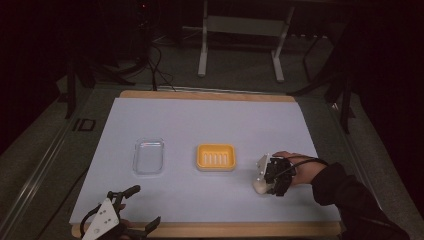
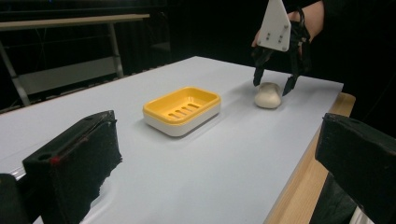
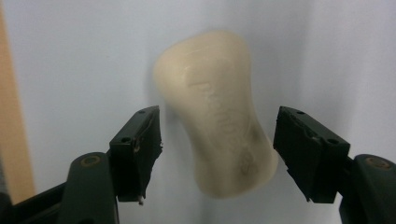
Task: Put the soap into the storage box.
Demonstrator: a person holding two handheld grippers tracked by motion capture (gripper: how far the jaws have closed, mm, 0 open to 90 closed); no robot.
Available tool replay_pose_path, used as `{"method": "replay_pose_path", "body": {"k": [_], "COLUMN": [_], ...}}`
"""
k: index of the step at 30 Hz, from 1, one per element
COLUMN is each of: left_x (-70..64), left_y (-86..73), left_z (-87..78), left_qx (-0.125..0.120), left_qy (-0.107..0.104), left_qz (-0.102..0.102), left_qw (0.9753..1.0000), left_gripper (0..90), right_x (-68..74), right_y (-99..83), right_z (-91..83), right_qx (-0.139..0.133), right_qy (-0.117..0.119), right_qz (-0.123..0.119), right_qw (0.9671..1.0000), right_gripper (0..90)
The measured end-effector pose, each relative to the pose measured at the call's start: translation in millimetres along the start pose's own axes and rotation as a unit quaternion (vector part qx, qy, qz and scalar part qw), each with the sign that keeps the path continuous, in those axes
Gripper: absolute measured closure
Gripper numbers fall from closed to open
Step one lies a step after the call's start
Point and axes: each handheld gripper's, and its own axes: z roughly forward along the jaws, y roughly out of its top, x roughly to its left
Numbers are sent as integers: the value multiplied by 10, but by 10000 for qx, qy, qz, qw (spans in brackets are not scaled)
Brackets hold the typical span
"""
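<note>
Soap bar (image 3: 217, 114) lies on white mat between jaws of right gripper (image 3: 217, 158), untouched, jaws spread | near mat's right-front edge (image 1: 280, 212) | soap dish (image 1: 216, 157) beside, bare mat between | left gripper (image 1: 132, 210) spread, idle.

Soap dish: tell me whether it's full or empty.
Empty. The yellow soap dish shows only its bare slotted floor; the bar of soap lies apart on the table, between the right gripper's open jaws.
</note>
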Motion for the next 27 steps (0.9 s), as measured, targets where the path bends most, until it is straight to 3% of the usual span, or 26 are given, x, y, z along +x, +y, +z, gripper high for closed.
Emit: {"method": "replay_pose_path", "body": {"k": [11, 15, 19, 22, 27], "left_x": [-4, -2, -6, -4, -9], "left_y": [-5, -6, -7, -8, -6], "left_z": [2, 5, 8, 7, 6], "left_qx": [19, 27, 25, 31, 27], "left_qy": [-32, -23, -22, -18, -44], "left_qz": [25, 22, 22, 23, 45], "left_qw": [10000, 10000, 10000, 10000, 10000], "left_gripper": [1, 1, 1, 1, 1], "right_x": [-39, -53, -77, -63, -92], "right_y": [36, 16, 19, 35, 64], "right_z": [155, 191, 197, 195, 191], "right_qx": [99, 71, 118, 178, 310], "right_qy": [134, 162, 356, 345, 549], "right_qz": [-114, -90, 16, 24, 169], "right_qw": [9998, 9998, 9993, 9992, 9979], "right_gripper": [344, 413, 484, 488, 495]}}
